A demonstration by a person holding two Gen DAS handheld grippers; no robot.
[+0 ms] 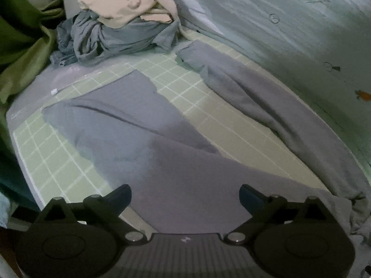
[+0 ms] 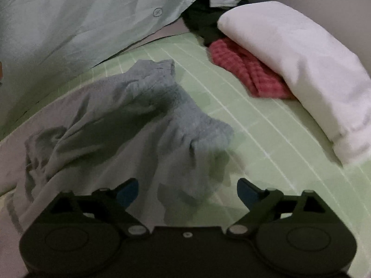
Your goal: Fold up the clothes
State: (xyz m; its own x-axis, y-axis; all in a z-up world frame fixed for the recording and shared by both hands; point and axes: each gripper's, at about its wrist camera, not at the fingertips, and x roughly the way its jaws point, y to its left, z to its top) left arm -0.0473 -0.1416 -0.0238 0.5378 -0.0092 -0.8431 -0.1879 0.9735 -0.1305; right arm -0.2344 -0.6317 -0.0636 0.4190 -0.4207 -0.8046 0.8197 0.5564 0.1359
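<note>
Grey trousers [image 1: 143, 125] lie spread on a green grid mat [image 1: 208, 113], the two legs fanned apart toward the far side. My left gripper [image 1: 185, 195] hovers open over the seat area, nothing between its fingers. In the right wrist view the bunched elastic waistband [image 2: 162, 106] of the same grey trousers lies crumpled on the mat [image 2: 266, 139]. My right gripper [image 2: 187, 191] stands open just above the waistband's near edge, its blue-padded fingers [image 2: 128, 191] apart and holding nothing.
A heap of blue-grey and beige clothes [image 1: 120, 20] sits at the mat's far left. A pale sheet [image 1: 278, 23] hangs along the back. Green fabric [image 1: 20, 51] lies left. A white pillow [image 2: 289, 62] rests on a red checked cloth [image 2: 243, 69] at right.
</note>
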